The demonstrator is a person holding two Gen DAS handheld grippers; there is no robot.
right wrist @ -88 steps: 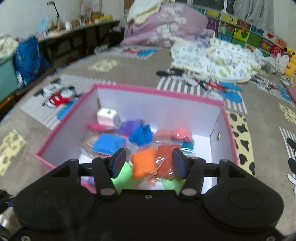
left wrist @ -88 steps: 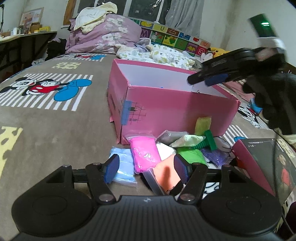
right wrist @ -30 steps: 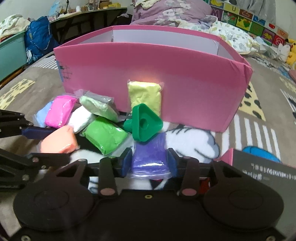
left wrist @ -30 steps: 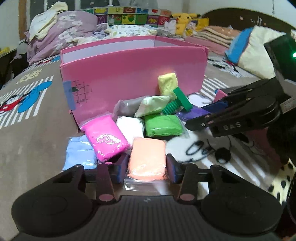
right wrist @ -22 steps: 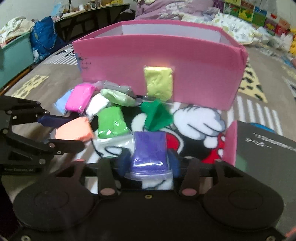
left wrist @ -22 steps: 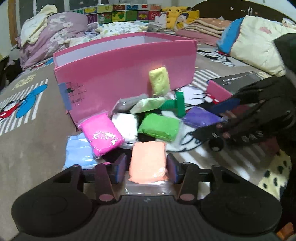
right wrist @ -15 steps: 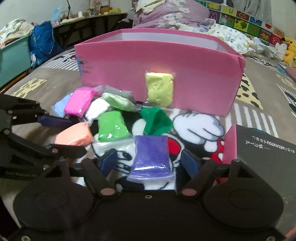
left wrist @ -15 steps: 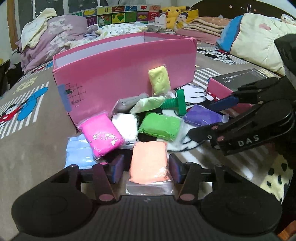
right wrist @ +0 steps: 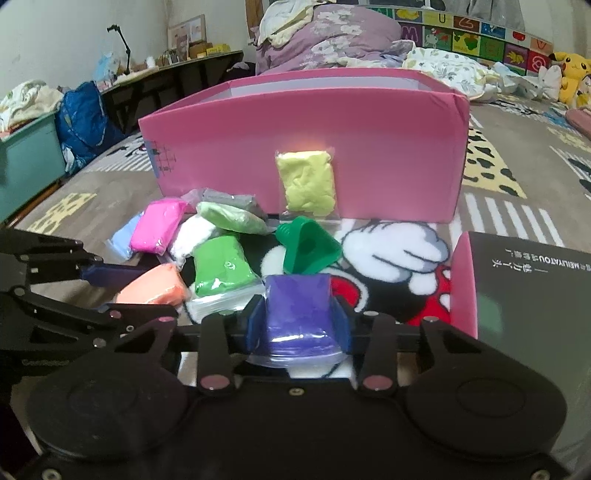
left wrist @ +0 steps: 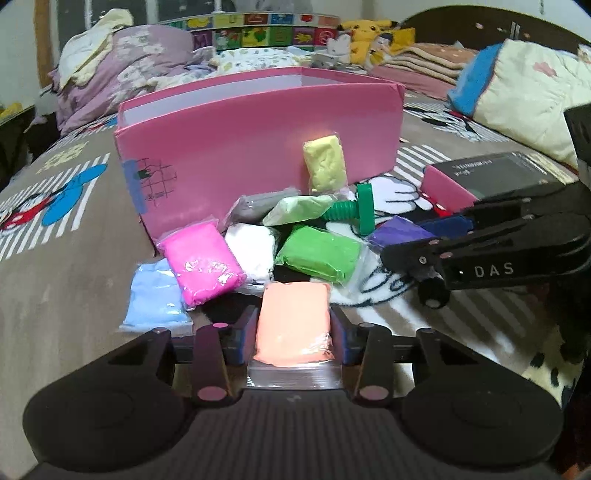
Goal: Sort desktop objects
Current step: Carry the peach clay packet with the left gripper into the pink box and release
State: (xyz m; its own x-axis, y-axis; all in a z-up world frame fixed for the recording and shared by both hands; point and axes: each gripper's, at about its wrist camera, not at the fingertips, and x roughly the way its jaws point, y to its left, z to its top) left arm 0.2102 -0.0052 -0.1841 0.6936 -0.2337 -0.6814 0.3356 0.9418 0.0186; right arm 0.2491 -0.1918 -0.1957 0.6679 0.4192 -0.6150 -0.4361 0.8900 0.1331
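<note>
The pink box [left wrist: 258, 136] stands open-topped on the rug, ready to take the packets heaped against its near wall. In front of it, the left tool [left wrist: 293, 332] is clenched on the orange packet [left wrist: 293, 321], and the right tool [right wrist: 297, 319] on the purple packet [right wrist: 297, 306], apparently for lifting both in.

The right gripper [left wrist: 424, 242] carries the white letters "DAS" on the side of its black arm. The dark lid of the flat box [right wrist: 535, 280] bears white print, upside down from the right wrist view, reading "MEILIYATOU" among Chinese characters too small to make out. The alphabet mat [right wrist: 469, 35] against the far wall shows "W" and "U".
</note>
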